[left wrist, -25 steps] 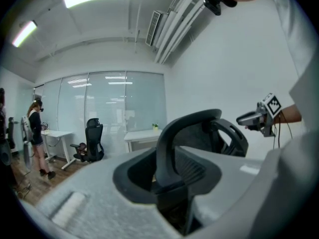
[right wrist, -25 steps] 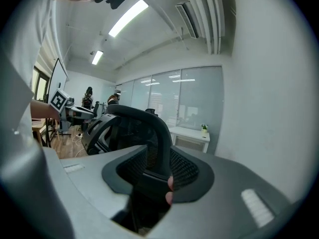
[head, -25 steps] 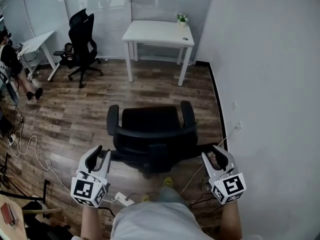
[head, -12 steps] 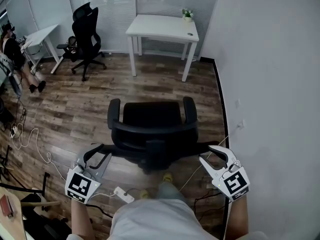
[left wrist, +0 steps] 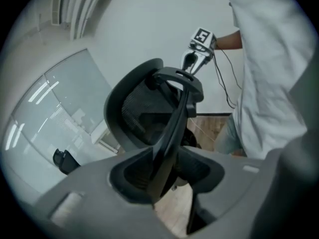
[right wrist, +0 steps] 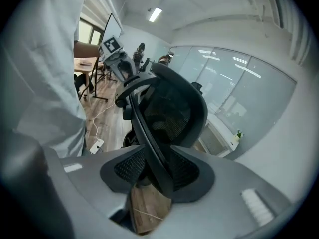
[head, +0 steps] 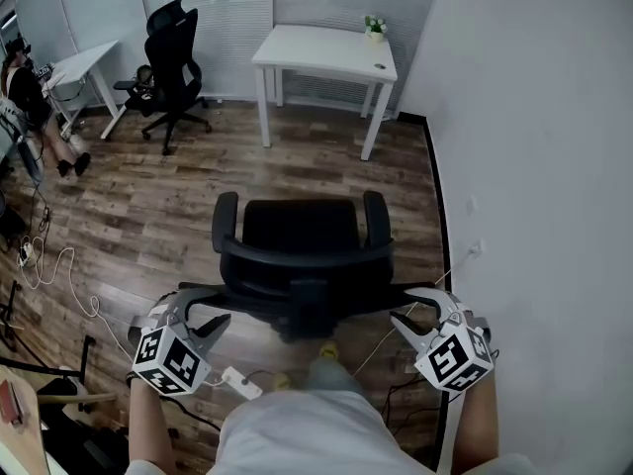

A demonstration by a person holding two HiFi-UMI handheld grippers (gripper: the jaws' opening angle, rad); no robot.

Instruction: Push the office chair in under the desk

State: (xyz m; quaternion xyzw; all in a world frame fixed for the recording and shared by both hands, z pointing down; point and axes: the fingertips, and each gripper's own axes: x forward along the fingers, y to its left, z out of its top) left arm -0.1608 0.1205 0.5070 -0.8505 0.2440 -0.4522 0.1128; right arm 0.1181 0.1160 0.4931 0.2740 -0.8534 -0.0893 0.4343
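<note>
Head view put the office chair (head: pixel 302 240) well short of the white worktop (head: pixel 326 52), while the left gripper (head: pixel 203 310) and right gripper (head: pixel 415 308), jaws just opening, straddled its back rail (left wrist: pixel 169 128) unclamped, so the next move likely called for closing and pushing straight.

Back bar (left wrist: pixel 172 128) of office chair (head: pixel 297 228) between jaws, blurred close up; we cannot tell contact, perhaps none. Person (head: pixel 22 92) far left of jaws, cut by edge.
</note>
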